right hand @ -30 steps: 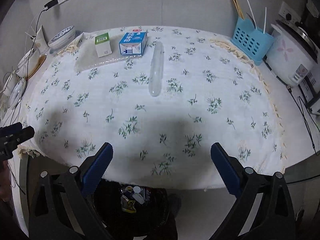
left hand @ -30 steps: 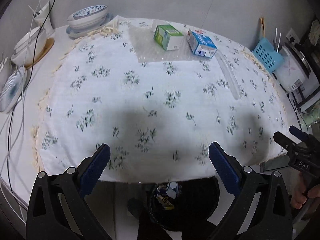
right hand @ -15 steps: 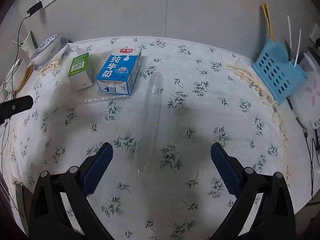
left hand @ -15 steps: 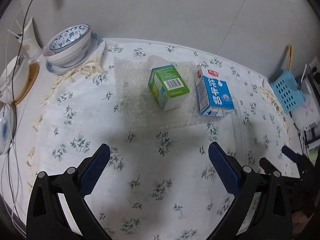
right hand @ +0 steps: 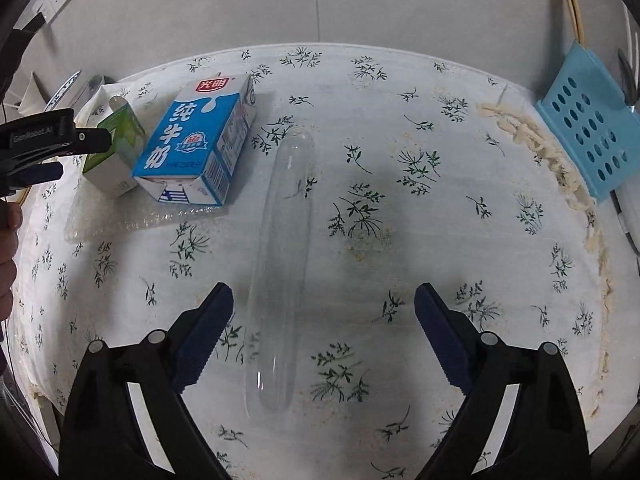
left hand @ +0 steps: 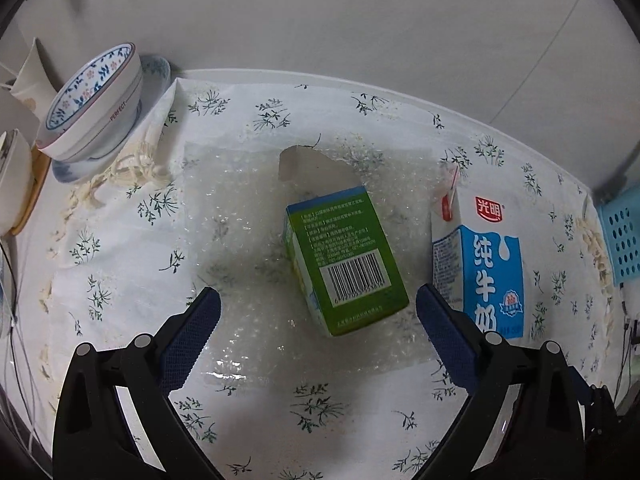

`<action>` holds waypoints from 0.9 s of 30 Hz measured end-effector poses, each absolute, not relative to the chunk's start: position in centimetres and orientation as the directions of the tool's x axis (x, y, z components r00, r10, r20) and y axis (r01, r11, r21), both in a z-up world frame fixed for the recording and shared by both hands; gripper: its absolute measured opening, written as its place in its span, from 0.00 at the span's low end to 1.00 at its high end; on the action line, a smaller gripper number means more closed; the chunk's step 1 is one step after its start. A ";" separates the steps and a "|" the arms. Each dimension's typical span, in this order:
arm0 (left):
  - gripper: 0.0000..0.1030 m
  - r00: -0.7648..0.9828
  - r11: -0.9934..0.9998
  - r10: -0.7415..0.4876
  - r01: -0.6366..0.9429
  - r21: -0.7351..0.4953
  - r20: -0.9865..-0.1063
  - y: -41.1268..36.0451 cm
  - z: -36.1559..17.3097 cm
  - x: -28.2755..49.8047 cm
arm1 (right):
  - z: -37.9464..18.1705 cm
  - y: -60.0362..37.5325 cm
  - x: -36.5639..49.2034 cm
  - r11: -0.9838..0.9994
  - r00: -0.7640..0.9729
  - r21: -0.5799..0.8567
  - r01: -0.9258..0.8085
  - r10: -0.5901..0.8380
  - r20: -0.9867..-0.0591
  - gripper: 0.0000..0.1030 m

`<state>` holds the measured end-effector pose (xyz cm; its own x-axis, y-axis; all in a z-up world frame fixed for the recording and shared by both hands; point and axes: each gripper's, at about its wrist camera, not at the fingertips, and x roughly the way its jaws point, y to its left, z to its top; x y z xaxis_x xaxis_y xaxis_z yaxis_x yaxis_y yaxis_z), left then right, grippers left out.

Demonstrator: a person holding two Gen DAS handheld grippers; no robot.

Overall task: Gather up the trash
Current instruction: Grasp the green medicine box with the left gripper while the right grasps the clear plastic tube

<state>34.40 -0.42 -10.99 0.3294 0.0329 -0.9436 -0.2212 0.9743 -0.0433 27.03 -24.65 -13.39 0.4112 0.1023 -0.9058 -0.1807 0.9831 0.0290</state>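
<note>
A green carton (left hand: 344,260) lies on its side on a sheet of bubble wrap (left hand: 240,216), with a blue-and-white milk carton (left hand: 488,264) to its right. My left gripper (left hand: 316,300) is open just above them; the green carton sits between its fingers, untouched. A clear plastic tube (right hand: 286,260) lies lengthwise on the floral tablecloth (right hand: 440,216). My right gripper (right hand: 324,294) straddles the tube's near end; its jaws are closing but the pads stand clear of it. In the right wrist view both cartons (right hand: 200,144) and the left gripper (right hand: 76,156) show at far left.
Stacked patterned bowls (left hand: 92,108) stand at the table's back left. A blue perforated basket (right hand: 588,128) with chopsticks stands at the back right. A hand (right hand: 8,248) shows at the left edge. A grey wall runs close behind the table.
Both grippers have come forward from the table's near edge and lower over the items. The bin under the edge has left view. The right fingers stand slightly closer together.
</note>
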 end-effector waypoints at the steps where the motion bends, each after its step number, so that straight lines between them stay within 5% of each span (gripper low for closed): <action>1: 0.92 0.321 0.974 0.035 -0.224 -0.040 -0.946 -0.5 -11.3 34.8 | -13.5 -24.6 27.3 0.983 0.407 0.034 -0.180 0.106 -0.907 0.82; 10: 0.79 0.279 0.971 0.054 -0.239 -0.015 -0.959 -0.7 -12.9 36.5 | -14.7 -23.7 29.3 0.983 0.329 0.085 -0.163 0.136 -0.934 0.58; 16: 0.47 0.253 0.971 0.047 -0.239 -0.016 -0.966 -0.8 -13.5 36.9 | -15.2 -23.2 29.5 0.986 0.280 0.114 -0.120 0.144 -0.949 0.24; 27: 0.44 0.316 0.961 0.075 -0.275 -0.015 -0.946 -0.5 -9.8 29.9 | -13.0 -24.2 27.1 0.977 0.305 0.144 -0.158 0.187 -0.934 0.24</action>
